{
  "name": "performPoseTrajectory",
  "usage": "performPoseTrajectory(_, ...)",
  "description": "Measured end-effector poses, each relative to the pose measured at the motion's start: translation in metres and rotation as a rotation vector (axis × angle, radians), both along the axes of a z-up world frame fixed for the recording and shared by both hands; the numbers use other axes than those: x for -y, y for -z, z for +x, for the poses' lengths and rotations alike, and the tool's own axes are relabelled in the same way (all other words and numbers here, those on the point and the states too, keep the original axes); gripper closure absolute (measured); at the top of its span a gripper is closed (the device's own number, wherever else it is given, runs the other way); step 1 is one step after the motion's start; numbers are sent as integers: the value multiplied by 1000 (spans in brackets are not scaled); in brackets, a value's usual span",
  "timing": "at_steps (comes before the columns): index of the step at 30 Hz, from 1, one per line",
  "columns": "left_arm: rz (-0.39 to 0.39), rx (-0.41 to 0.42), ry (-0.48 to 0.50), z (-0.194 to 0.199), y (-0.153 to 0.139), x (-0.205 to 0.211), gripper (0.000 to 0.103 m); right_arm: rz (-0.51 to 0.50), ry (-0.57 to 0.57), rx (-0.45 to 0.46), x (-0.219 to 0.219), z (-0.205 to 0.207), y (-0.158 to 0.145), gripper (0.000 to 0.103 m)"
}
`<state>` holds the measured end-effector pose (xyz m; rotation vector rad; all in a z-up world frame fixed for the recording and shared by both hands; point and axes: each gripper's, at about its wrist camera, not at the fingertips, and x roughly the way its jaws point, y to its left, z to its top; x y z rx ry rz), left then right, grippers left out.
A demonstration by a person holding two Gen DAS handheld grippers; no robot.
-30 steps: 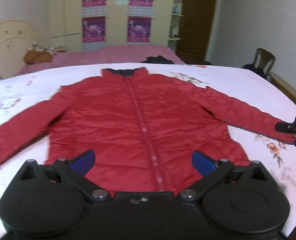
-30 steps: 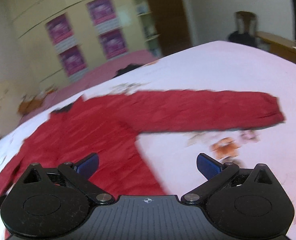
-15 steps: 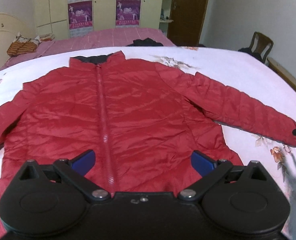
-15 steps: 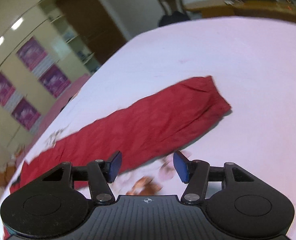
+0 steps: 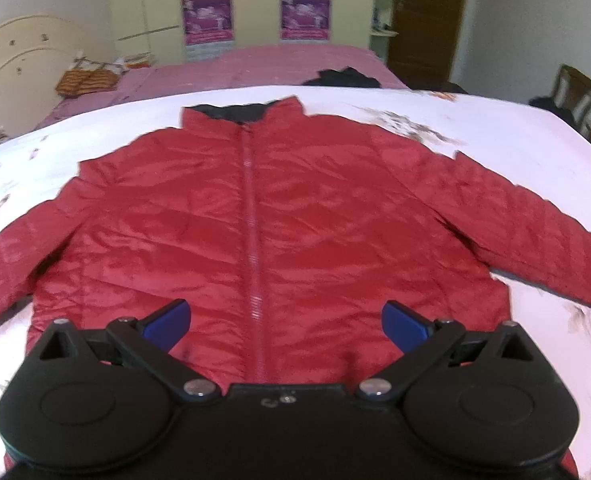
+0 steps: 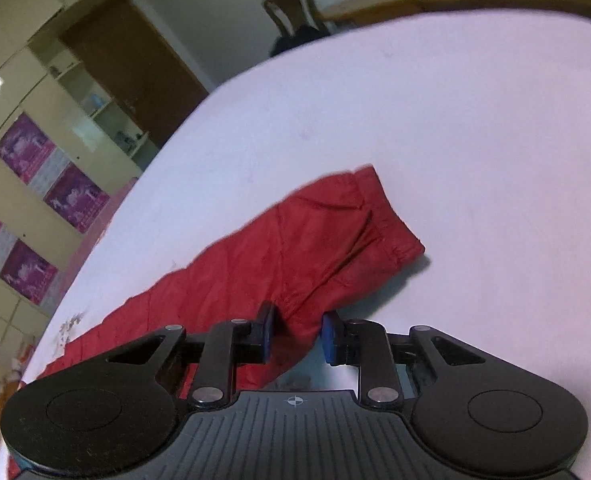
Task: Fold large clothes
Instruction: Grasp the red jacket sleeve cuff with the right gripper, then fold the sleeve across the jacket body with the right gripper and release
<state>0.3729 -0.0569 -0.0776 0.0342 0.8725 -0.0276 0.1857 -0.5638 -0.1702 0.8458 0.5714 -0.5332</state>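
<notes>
Left gripper hovers low over the hem of the red jacket, its blue fingers spread wide with nothing between them. The jacket lies flat, front up, on the white floral sheet of the bed, zip running straight up the middle to a dark-lined collar, shiny quilted fabric creased across the chest, both sleeves out to the sides. Over on the right wrist view, the right gripper sits at the edge of the sleeve, fingers drawn close with a fold of red cloth between them; whether they pinch it yet, cannot tell. The cuff lies beyond, gathered and rumpled. Only the left view shows the pink bedspread, a basket and a dark garment behind. Both views catch the posters, wooden door and chair.
</notes>
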Motion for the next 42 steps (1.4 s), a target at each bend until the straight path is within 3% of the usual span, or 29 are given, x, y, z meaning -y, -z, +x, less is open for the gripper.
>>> performPoseTrajectory(4, 1, 5, -67, -1, -1, -15, 2, -69, -53, 17, -10, 12, -12, 93)
performPoseTrajectory(11, -3, 2, -105, -5, -2, -45, 2, -193, -234, 79, -56, 48, -41, 95)
performPoseTrajectory(15, -16, 26, -124, -3, -5, -68, 3, -271, -422, 137, -121, 80, -54, 96)
performPoseTrajectory(20, -88, 29, -111, 9, 3, -96, 4, -344, -702, 167, -221, 102, -63, 96)
performPoseTrajectory(26, -171, 49, -136, 18, 5, -133, 4, -360, -971, 153, -334, 122, -49, 96)
performPoseTrajectory(31, -275, 22, -147, 24, 11, -167, 5, -363, -1133, 106, -408, 130, -18, 96)
performPoseTrajectory(36, -390, -10, -124, 31, 20, -181, 22, -373, -1239, 84, -461, 139, -5, 95)
performPoseTrajectory(37, -399, -12, -119, 33, 22, -182, 22, -414, -1244, 78, -476, 145, -2, 78)
performPoseTrajectory(38, -403, -11, -109, 35, 22, -181, 22, -434, -1250, 101, -479, 141, -5, 45)
performPoseTrajectory(39, -409, -10, -93, 36, 23, -179, 22, -430, -1240, 152, -476, 138, -9, 36)
performPoseTrajectory(42, -428, -21, -48, 45, 26, -170, 22, -416, -1201, 164, -464, 141, -17, 34)
